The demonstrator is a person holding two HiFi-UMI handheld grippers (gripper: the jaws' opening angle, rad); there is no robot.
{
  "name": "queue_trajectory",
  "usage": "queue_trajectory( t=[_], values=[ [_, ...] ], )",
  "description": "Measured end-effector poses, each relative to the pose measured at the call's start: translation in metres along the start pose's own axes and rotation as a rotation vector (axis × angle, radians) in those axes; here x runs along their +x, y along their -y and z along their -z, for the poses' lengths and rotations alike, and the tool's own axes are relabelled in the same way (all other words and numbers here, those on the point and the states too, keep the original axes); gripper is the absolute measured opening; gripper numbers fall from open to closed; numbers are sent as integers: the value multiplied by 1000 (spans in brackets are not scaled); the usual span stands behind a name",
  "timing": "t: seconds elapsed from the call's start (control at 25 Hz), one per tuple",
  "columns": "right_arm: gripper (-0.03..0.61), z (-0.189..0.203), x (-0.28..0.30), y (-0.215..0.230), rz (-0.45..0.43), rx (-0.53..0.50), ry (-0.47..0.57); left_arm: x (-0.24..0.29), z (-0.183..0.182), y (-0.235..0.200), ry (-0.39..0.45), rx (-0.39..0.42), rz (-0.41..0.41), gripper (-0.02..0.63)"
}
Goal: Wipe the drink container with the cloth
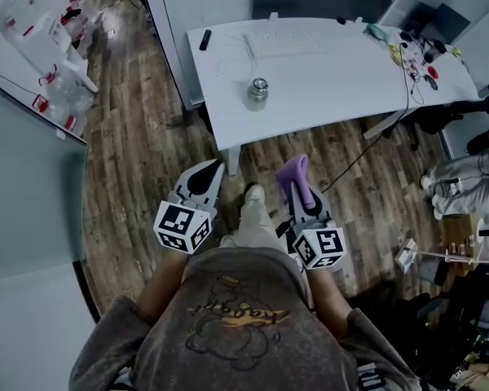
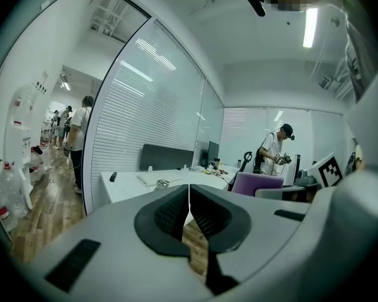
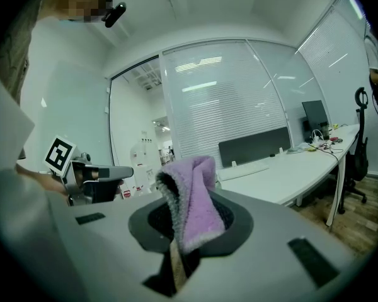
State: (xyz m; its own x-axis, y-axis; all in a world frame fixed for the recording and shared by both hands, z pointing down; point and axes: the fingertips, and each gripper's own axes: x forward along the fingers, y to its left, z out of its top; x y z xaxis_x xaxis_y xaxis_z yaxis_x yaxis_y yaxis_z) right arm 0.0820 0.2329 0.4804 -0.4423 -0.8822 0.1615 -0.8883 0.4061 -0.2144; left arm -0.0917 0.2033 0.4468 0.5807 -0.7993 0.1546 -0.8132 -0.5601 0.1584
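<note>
Drink container (image 1: 257,90) — a small metal one, as far as I can see — stands upright on the white tabletop (image 1: 342,80), near its front edge and a little in front of the keyboard (image 1: 283,43). Nothing touches it, and I cannot tell from here if its surface is wet or dirty.

The person stands on the wooden floor (image 1: 138,137), well apart from the tabletop, and holds both claws in front of the body, pointed toward it.

The right claw (image 1: 300,187) is pinching the purple cloth (image 1: 294,173). In the right gripper view the cloth sits between the two jaws, and its folded upper part sticks up above them. So this part is done: the cloth is picked up and ready.

The left claw (image 1: 205,172) is pressed together and carries nothing — in the left gripper view its two dark pads meet in one thin line, and the container shows small and far behind them.

In my judgement the task is only at its beginning. No wiping is possible at this distance, because the cloth is far from the container. What is left is almost everything: to come close to the tabletop, probably to open the left claw and hold the container steady, and then to rub the cloth over its side and top.
</note>
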Motion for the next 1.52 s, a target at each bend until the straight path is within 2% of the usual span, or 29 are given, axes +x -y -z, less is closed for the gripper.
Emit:
queue_trajectory(
  t=[0.76, 1.04, 1.52],
  values=[
    [41, -49, 139, 67, -66, -10, -25, 120, -38, -72, -37, -9, -31, 21],
    [41, -70, 178, 103, -94, -21, -34, 170, -53, -86, -38, -13, -55, 21],
    [41, -77, 227, 143, -158, 8, -56, 223, -63, -103, -40, -17, -111, 21]
  ],
)
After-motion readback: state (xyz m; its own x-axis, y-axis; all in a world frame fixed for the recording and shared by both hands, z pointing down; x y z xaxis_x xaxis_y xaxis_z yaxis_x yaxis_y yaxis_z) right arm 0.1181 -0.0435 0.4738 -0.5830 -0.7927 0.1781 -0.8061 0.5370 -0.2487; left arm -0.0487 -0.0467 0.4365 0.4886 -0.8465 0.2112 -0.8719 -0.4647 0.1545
